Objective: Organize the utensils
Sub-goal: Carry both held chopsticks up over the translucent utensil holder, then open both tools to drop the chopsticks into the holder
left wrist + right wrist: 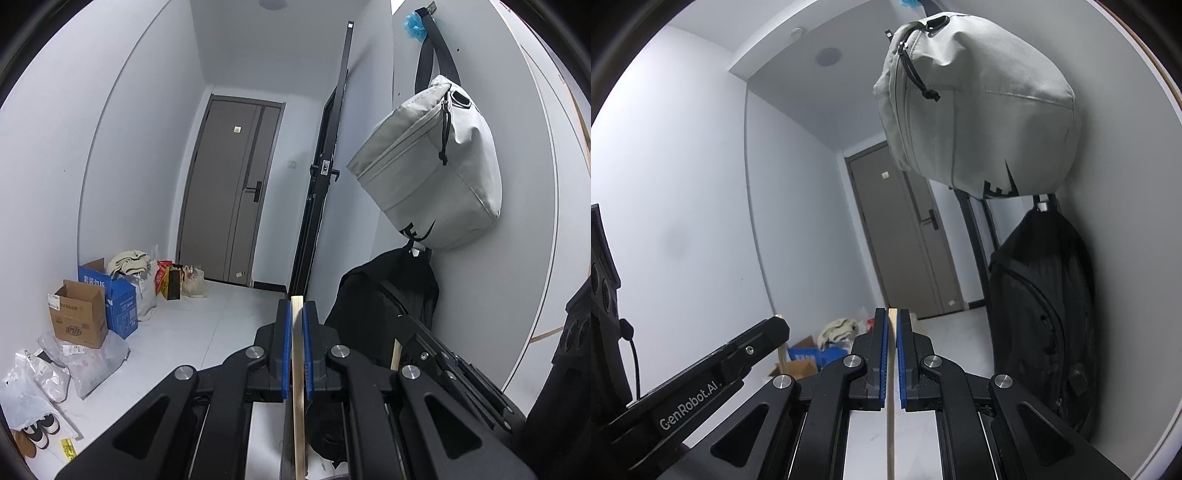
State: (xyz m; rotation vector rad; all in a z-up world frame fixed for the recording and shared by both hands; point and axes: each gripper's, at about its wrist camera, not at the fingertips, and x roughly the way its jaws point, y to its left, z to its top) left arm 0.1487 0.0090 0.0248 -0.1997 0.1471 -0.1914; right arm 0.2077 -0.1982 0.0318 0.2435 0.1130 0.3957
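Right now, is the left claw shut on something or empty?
Shut on a wooden stick: the left claw has its blue pads pressed against both sides of it.

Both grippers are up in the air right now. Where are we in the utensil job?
Nothing visible looks put away. In hand: the left gripper is shut on a wooden stick, and the right gripper is shut on a second wooden stick, both raised toward the hallway door. No holder or tray is in view, so placing both sticks remains.
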